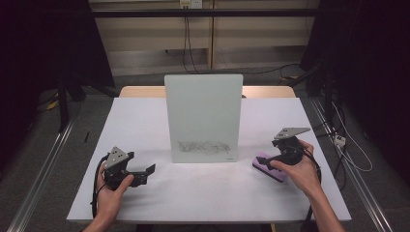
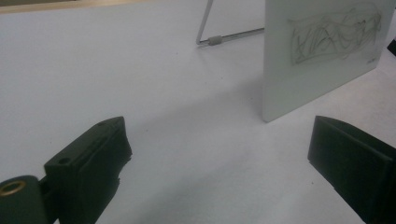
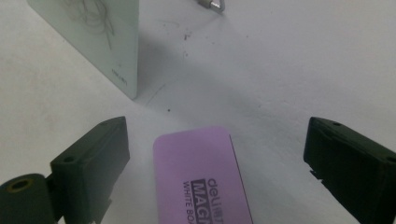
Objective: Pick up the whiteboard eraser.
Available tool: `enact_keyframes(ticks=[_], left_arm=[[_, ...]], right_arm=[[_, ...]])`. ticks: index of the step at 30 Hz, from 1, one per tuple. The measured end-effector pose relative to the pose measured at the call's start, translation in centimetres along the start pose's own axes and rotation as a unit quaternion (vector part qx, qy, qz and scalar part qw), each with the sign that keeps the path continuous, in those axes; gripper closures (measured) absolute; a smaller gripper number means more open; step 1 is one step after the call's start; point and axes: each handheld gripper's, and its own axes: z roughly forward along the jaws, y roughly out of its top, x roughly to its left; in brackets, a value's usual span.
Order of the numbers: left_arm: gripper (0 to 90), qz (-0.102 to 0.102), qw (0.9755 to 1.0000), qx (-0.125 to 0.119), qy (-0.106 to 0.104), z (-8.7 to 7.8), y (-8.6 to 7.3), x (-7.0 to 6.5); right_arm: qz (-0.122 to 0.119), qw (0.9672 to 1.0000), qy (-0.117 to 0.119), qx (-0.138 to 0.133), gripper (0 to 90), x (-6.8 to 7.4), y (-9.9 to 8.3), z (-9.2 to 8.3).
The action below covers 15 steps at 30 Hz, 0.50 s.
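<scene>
the purple whiteboard eraser [image 3: 201, 179] lies flat on the white table [image 1: 193, 188], just off the lower right corner of the standing whiteboard [image 1: 203, 117] and apart from it. it is a rounded oblong with a lilac top and a dark underside, printed in dark letters that read "deli" and part of "white board"; the rest of the print is cut off. its long axis runs slantwise to the whiteboard's face, one short end turned toward the whiteboard's corner. in the high view [image 1: 269, 167] it shows as a small purple block to the right of the whiteboard, near the table's right edge.

the whiteboard stands upright on a wire stand at mid-table, with grey scribbles low on its face.
</scene>
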Motion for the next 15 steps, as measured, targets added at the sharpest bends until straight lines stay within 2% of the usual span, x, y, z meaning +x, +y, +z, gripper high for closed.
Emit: enact_keyframes(ticks=[3,7,8,15], left_arm=[[5.1,-0.001,1.0000,0.003,0.000,0.0,-0.1,0.1],[5.1,0.001,1.0000,0.001,-0.001,0.0,0.0,-0.1],[5.1,0.002,1.0000,0.001,-0.001,0.0,0.0,-0.1],[5.0,0.004,1.0000,0.004,-0.001,0.0,0.0,-0.1]], right_arm=[[-0.002,0.9999,0.005,0.012,10.4,0.0,0.0,0.1],[-0.001,0.9995,0.019,0.024,14.7,-0.1,0.0,-0.4],[-0.006,0.9991,0.021,0.036,15.3,-0.2,-0.1,-0.7],[-0.020,0.9968,0.032,0.071,18.2,-0.3,-0.2,-1.1]])
